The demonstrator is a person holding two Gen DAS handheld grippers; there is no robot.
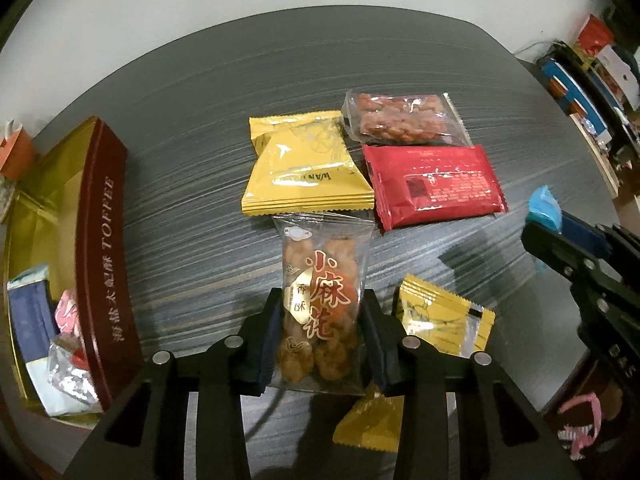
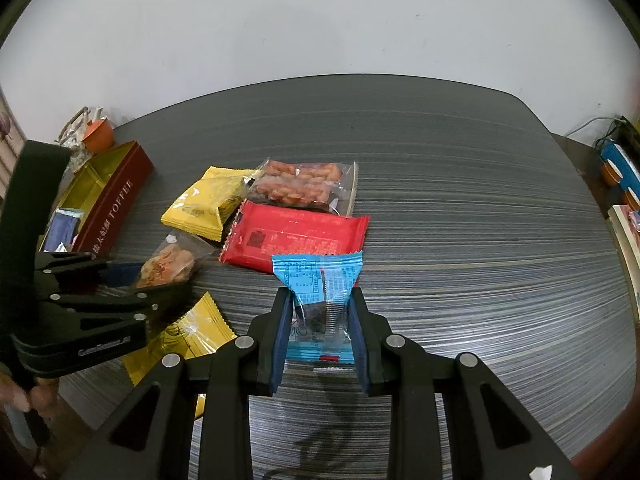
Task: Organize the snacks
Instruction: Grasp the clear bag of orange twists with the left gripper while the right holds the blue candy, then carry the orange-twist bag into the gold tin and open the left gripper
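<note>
My left gripper is shut on a clear packet of fried dough twists with red and gold print, its pads pressing on both long sides. The right wrist view shows the same twist packet held low over the table. My right gripper is shut on a small blue packet. A maroon and gold toffee box lies open at the left with several wrapped snacks inside. Beyond my left gripper lie a yellow packet, a red packet and a clear packet of reddish snacks.
Two small yellow packets lie under and beside my left gripper. The dark striped table ends at a white wall. An orange cup stands behind the box. Boxes and clutter fill a shelf off the right edge.
</note>
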